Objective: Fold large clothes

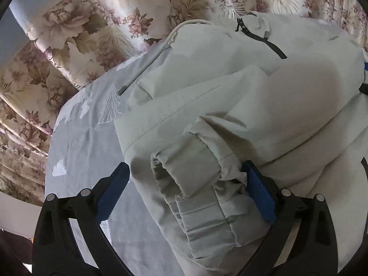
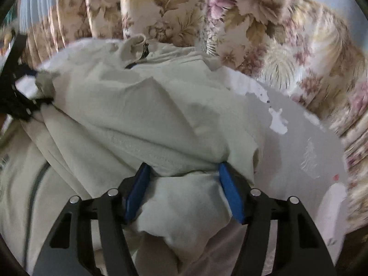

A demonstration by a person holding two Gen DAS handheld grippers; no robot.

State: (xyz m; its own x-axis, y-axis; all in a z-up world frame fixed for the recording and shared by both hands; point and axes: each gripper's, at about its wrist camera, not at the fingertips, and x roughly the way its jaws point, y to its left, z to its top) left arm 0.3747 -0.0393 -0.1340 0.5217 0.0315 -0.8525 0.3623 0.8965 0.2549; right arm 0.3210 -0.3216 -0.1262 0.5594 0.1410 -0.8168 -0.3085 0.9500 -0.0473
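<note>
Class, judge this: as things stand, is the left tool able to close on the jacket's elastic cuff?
Probably yes. The left tool stands wide open with the elastic cuff of the pale jacket already lying between its blue pads, and nothing covers the cuff.

There is one big pale jacket (image 1: 230,105). It has one black zipper (image 1: 264,39) and two cords with metal tips (image 1: 147,66). One sleeve cuff (image 1: 184,172) shows. There is one grey bed sheet (image 1: 87,138) with white shapes and one flowery curtain (image 1: 69,34). There are two grippers, the left gripper (image 1: 186,172) and the right gripper (image 2: 182,170), each with two blue pads (image 1: 112,195).
</note>
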